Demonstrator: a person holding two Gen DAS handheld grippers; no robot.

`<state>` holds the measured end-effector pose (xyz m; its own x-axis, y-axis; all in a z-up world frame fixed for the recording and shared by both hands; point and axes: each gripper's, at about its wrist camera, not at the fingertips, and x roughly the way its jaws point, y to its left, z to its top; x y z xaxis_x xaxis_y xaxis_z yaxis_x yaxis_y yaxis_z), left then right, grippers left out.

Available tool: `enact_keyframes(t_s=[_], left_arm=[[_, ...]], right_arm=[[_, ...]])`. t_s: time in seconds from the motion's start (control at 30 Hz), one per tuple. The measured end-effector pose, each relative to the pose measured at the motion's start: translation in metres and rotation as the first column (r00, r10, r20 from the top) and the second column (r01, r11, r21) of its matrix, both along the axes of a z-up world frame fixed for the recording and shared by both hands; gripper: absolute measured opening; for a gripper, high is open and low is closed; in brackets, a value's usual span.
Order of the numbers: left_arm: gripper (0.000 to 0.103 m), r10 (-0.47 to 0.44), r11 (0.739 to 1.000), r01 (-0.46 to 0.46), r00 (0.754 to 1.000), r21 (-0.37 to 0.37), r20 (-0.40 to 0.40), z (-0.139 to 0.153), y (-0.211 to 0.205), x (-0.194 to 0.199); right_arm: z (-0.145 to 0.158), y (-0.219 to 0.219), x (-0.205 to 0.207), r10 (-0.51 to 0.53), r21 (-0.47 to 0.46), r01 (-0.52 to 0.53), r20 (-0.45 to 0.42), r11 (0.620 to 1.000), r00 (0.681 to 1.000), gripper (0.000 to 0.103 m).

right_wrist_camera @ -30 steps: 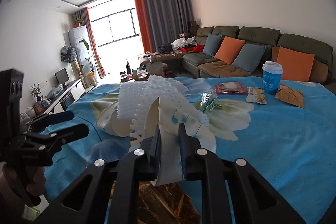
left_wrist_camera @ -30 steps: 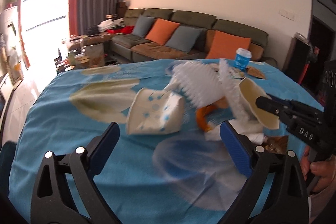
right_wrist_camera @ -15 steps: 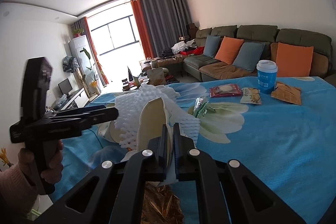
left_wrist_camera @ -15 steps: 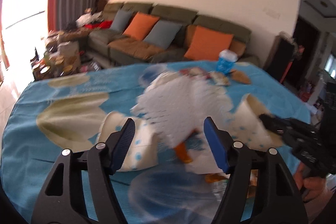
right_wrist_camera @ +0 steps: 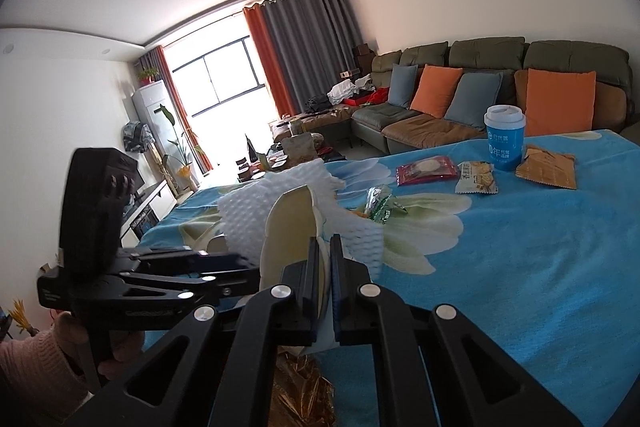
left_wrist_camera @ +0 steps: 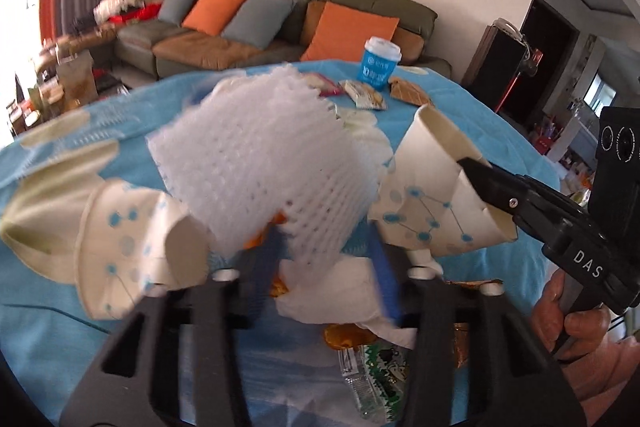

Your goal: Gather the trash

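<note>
My right gripper point(right_wrist_camera: 325, 283) is clenched on a flattened paper cup point(right_wrist_camera: 289, 227) above the bench point(right_wrist_camera: 540, 267). My left gripper point(left_wrist_camera: 324, 259) has just been closing around the white foam net point(left_wrist_camera: 264, 163), fingers point(left_wrist_camera: 382, 275) flanking it.

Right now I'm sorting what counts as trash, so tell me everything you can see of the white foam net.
The foam net is a white, soft-looking mesh sleeve full of small holes, with ragged edges. It is bunched up and blurred, lifted above the blue tablecloth. Its lower end sits between the blue pads of the left gripper, whose jaws have just been closing on it. A paper cup lies to its left; another paper cup, held by the right gripper, sits to its right.
</note>
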<state>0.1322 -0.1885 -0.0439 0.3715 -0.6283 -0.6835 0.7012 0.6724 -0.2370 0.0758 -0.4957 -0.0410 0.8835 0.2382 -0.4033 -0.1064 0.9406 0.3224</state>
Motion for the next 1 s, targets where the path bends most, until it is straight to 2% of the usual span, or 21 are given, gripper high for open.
enact_keyframes(t_s=[0.03,0.17,0.27,0.43,0.67,0.8,0.93,1.0], left_arm=[[0.013,0.002,1.0,-0.002,1.0,-0.002,-0.011,-0.003,-0.002,0.001],[0.01,0.026,0.999,-0.026,1.0,-0.034,-0.005,-0.003,0.002,0.002],[0.01,0.034,0.996,-0.033,0.999,-0.078,0.019,0.008,0.011,-0.005],[0.01,0.067,0.988,-0.056,0.995,-0.145,0.073,0.039,0.051,-0.024],[0.01,0.184,0.964,-0.159,0.978,-0.211,0.1,0.067,0.127,-0.052],[0.01,0.276,0.94,-0.245,0.955,-0.235,0.107,0.077,0.178,-0.069],[0.01,0.395,0.9,-0.359,0.912,-0.247,0.113,0.079,0.241,-0.091],[0.01,0.437,0.881,-0.402,0.893,-0.247,0.107,0.078,0.266,-0.102]], right_arm=[[0.0,0.0,0.0,0.0,0.0,0.0,0.0,1.0,1.0,0.004],[0.005,0.001,-0.002,0.003,-0.001,-0.003,0.013,1.0,1.0,0.004],[0.013,0.003,-0.005,0.009,0.004,-0.009,0.029,1.0,1.0,0.004],[0.031,0.013,-0.009,0.038,0.007,-0.039,0.07,0.999,0.997,0.004],[0.062,0.049,-0.014,0.117,-0.023,-0.115,0.141,0.993,0.983,0.004],[0.074,0.076,-0.011,0.185,-0.031,-0.182,0.165,0.983,0.969,0.004],[0.079,0.112,-0.003,0.289,-0.026,-0.289,0.164,0.957,0.943,0.004],[0.078,0.14,0.004,0.36,-0.031,-0.359,0.152,0.933,0.921,0.004]])
